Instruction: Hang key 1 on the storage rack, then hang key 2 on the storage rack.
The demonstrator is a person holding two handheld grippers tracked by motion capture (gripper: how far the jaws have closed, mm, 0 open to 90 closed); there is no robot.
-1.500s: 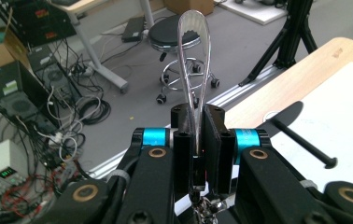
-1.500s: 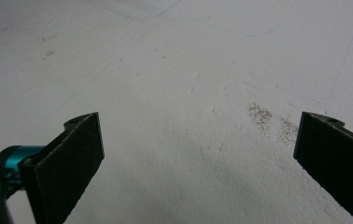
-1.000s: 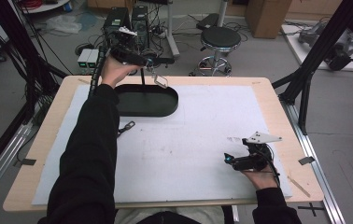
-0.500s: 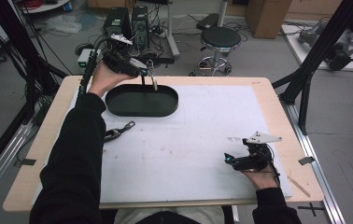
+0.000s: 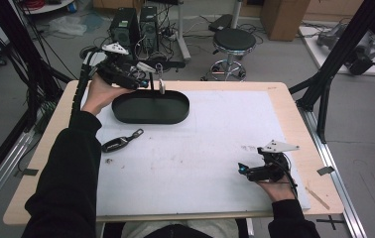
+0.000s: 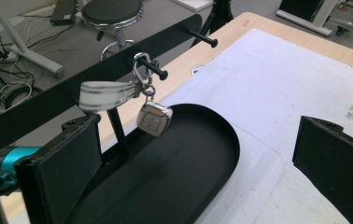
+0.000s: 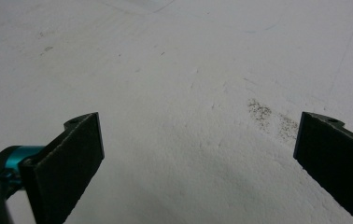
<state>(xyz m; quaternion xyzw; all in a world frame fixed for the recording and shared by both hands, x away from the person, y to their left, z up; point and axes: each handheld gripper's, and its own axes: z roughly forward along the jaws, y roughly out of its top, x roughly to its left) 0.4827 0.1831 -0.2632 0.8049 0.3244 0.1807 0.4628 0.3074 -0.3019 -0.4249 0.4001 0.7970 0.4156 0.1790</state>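
My left claw (image 5: 148,79) is spread wide at the table's far left, just off the keychain (image 6: 153,116), which hangs by its ring from a peg (image 6: 155,69) on the black rack above the oval tray (image 5: 151,106). My right claw (image 5: 242,170), also spread and empty, rests near right on the white mat (image 5: 205,148).

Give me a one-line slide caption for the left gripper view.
Open left gripper faces a key fob hanging by its carabiner from a peg above the black tray.
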